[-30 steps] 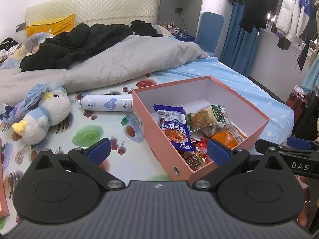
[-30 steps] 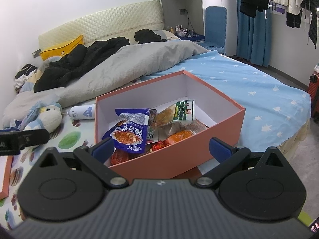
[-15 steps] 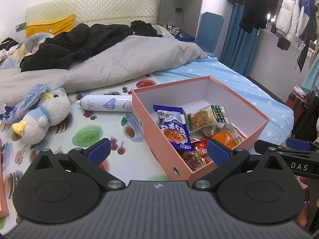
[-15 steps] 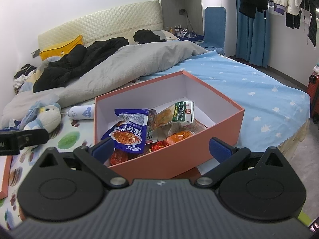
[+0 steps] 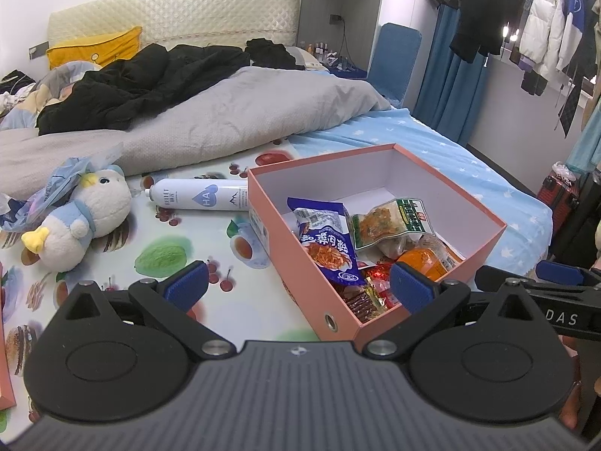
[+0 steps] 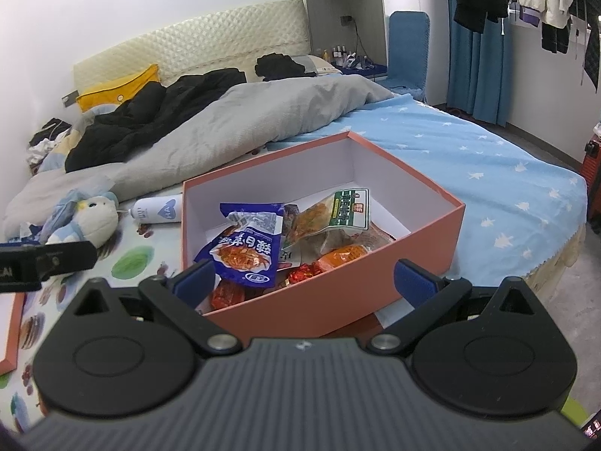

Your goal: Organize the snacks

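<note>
Left wrist view
Left gripper: jaws apart, nothing between them, hovering at the box's near corner
Box: salmon card, white inside, rigid, open top, on the bed at 1 o'clock
Blue packet: glossy crinkled film, leaning on the left wall
Green-label pouch: clear, slick, lumpy filling
Bottle: white smooth cylinder lying at 11 o'clock, touching the box
Plush bird: soft, at 10 o'clock

Right wrist view
Right gripper: jaws apart, empty, near wall of the box between them
Orange packet: shiny, half buried
Risk: film packets likely slip or tear under pinching; light box on soft bedding may tip or slide if nudged; grippers close together, may collide
</note>
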`<state>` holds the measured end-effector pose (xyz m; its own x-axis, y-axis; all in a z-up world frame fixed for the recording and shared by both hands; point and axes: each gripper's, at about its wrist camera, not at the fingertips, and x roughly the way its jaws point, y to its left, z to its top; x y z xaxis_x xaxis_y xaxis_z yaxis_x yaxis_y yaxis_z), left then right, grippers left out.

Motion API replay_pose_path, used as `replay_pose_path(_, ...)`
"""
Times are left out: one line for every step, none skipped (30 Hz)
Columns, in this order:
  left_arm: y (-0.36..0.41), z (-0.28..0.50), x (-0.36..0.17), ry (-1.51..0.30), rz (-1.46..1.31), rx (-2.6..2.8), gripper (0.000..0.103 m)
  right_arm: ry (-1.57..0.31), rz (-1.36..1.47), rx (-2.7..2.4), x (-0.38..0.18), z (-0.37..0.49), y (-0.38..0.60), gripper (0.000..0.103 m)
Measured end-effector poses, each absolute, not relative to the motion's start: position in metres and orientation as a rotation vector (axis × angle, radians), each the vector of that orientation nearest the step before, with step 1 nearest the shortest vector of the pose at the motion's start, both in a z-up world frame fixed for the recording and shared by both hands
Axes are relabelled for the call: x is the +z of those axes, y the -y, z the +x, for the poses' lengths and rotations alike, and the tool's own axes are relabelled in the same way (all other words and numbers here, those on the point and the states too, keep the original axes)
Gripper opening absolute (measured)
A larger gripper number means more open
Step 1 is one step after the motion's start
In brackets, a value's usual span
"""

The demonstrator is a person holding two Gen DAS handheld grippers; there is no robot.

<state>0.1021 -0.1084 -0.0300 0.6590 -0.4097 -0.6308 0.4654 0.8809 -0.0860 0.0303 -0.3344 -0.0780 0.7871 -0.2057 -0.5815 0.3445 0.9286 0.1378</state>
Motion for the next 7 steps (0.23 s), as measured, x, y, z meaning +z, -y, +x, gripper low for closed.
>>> replay_pose_path(0.1088,0.1018,-0.0298,-0.693,0.085,-0.497,0.103,-0.595,0.243,-0.299,-0.0781,0.0296,0.335,0.103)
replay_pose_path(0.1091,0.1018,-0.0296,-0.693,0.084,-0.497,0.103,-0.595,0.242,-0.3,-0.078,0.0297,0.335,0.103)
replay_pose_path(0.109,0.1018,-0.0296,-0.693,0.083,-0.497,0.103,-0.595,0.241,-0.301,-0.078,0.0296,0.335,0.103)
replay_pose_path(0.1096,0.1018,-0.0294,-0.694,0.083,-0.498,0.103,-0.595,0.24,-0.302,-0.078,0.0296,0.3349,0.103)
replay_pose_path(0.1101,0.1017,-0.0294,-0.695,0.084,-0.496,0.103,-0.594,0.24,-0.3,-0.078,0.0295,0.335,0.103)
replay_pose_path(0.1105,0.1017,-0.0292,-0.695,0.084,-0.495,0.103,-0.593,0.242,-0.299,-0.078,0.0293,0.3352,0.103)
replay_pose_path(0.1109,0.1017,-0.029,-0.696,0.083,-0.494,0.103,-0.593,0.242,-0.301,-0.078,0.0297,0.3349,0.103)
